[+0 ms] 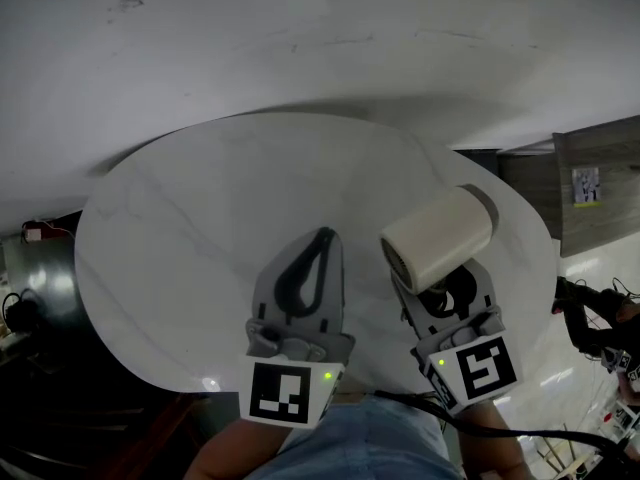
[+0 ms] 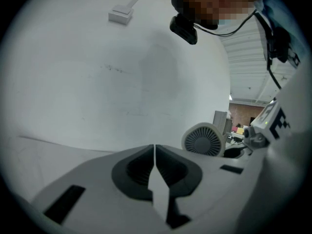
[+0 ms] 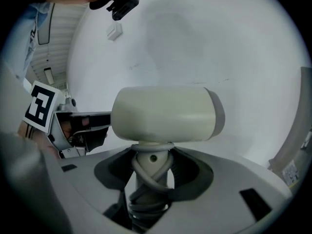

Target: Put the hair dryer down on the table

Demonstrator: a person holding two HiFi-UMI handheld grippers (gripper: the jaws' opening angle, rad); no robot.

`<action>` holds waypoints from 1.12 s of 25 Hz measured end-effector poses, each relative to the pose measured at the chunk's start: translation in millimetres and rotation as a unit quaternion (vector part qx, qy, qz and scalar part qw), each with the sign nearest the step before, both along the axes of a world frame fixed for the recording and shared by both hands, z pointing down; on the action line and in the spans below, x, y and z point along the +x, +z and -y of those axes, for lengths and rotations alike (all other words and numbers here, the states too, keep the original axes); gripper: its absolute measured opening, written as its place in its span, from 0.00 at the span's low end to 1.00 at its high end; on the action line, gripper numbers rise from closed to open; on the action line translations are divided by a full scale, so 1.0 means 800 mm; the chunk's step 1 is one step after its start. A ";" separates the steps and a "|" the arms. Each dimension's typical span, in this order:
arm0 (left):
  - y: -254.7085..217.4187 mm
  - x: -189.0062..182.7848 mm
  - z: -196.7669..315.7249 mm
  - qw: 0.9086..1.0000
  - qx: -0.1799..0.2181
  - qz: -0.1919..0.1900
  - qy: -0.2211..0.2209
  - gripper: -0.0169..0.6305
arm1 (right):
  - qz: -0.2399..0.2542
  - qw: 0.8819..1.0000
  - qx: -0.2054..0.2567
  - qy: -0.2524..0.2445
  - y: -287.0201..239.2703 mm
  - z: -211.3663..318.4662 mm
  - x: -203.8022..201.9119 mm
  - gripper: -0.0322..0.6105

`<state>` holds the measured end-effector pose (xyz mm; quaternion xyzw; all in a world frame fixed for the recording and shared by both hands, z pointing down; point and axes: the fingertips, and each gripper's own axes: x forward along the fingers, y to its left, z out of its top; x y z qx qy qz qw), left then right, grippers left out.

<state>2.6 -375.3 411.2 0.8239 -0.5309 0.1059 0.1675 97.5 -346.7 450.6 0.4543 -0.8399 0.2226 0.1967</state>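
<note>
**Hair dryer, cream, held by its handle in the right gripper over a round white table**

The hair dryer (image 3: 163,113) stands handle-down in the right gripper (image 3: 152,169). The jaws are clamped on either side of the handle, and a grey cord (image 3: 146,191) is wound round it. The barrel sits just above the jaw tips and lies crosswise to them. Its vented rear end is turned toward the left gripper (image 2: 154,162), and its grey-ringed end points away. In the head view the dryer is held over the near right part of the table (image 1: 180,228), inside the right edge. The left gripper is just beside it over the table's near middle, with its jaws pressed together and nothing between them.
</note>
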 end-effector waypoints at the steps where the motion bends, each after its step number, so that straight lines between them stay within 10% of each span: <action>1: 0.003 -0.003 0.002 1.000 -0.004 0.000 -0.002 0.05 | -0.005 1.000 -0.006 0.001 0.004 0.003 0.000 0.39; 28: 0.038 -0.055 0.021 0.998 -0.040 -0.019 -0.048 0.05 | -0.137 0.984 -0.066 -0.090 0.078 0.006 -0.060 0.39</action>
